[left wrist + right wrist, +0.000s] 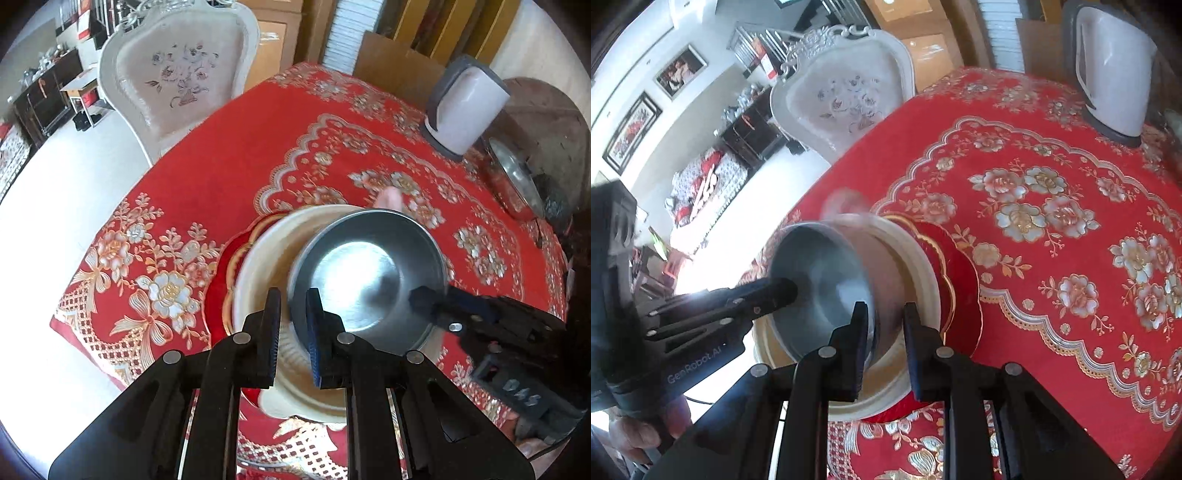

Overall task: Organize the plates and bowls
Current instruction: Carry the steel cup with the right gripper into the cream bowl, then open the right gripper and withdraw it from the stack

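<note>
Steel bowl (364, 269) sits inside a cream bowl (258, 266), which rests on a red plate (218, 291) on the tabletop (240, 155), toward its near left corner. I have both grippers on the steel bowl's rim.

My worry is an uneven grip. The right gripper (882, 325) has its fingers a little apart, straddling the steel wall, one inside and one outside, and I cannot tell whether the pads are actually pressing. If they are loose, the bowl would hang from the other side alone and could tilt or swing. The steel looks slick and its wall is thin, so it could slip out of the pads and clang into the cream bowl below. That one looks like ceramic, so I judge a chip possible. The stack also lies near the tabletop edge, so a sideways shove could push the red plate toward the floor.

The left gripper (293, 321) is closed as tight as it goes on the near rim, one finger inside the steel bowl and one outside, above the cream bowl's floor. In the right wrist view its tip reaches into the steel bowl from the left. The right fingers meet the rim at a different point, off to the left gripper's right.

Farther back stand a white kettle (465, 110) and a second steel dish (517, 181), with a chair (177, 77) beyond the tabletop.
</note>
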{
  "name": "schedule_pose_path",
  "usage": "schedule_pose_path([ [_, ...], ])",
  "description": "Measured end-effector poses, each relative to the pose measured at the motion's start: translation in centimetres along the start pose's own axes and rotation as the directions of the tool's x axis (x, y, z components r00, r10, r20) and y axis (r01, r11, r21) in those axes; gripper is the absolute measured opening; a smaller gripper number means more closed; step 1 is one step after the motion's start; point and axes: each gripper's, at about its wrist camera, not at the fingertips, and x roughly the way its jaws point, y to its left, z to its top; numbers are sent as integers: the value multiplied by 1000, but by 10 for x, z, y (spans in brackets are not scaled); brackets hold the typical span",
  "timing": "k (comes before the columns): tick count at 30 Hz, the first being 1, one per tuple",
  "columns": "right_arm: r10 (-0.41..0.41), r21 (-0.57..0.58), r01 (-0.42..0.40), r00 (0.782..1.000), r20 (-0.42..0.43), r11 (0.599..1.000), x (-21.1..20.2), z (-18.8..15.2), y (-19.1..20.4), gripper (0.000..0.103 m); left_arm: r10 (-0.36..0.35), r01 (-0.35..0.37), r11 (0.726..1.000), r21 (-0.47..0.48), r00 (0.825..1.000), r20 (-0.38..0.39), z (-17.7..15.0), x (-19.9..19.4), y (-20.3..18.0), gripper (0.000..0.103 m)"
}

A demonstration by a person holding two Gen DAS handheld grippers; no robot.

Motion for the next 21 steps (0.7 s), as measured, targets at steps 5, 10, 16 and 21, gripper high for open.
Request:
schedule_pose_path([
  [5, -10, -9, 11, 996, 94, 1000, -23, -3, 3, 27, 22, -21, 1000, -6, 995, 96, -3, -19, 0, 14],
  [10, -23, 0, 24, 975, 221, 1000, -57, -17, -2, 46, -2, -3, 1000, 21, 975, 223, -20, -45, -17, 14],
  [16, -142, 21, 144, 922, 360, 989, -97, -46, -19, 57, -49, 40, 999, 32, 918, 393, -48, -65, -44, 61],
  [21, -262, 30, 279, 855, 448, 960, -113, -75, -30, 70, -87, 48, 994, 93, 875, 475, -71, -68, -78, 70],
])
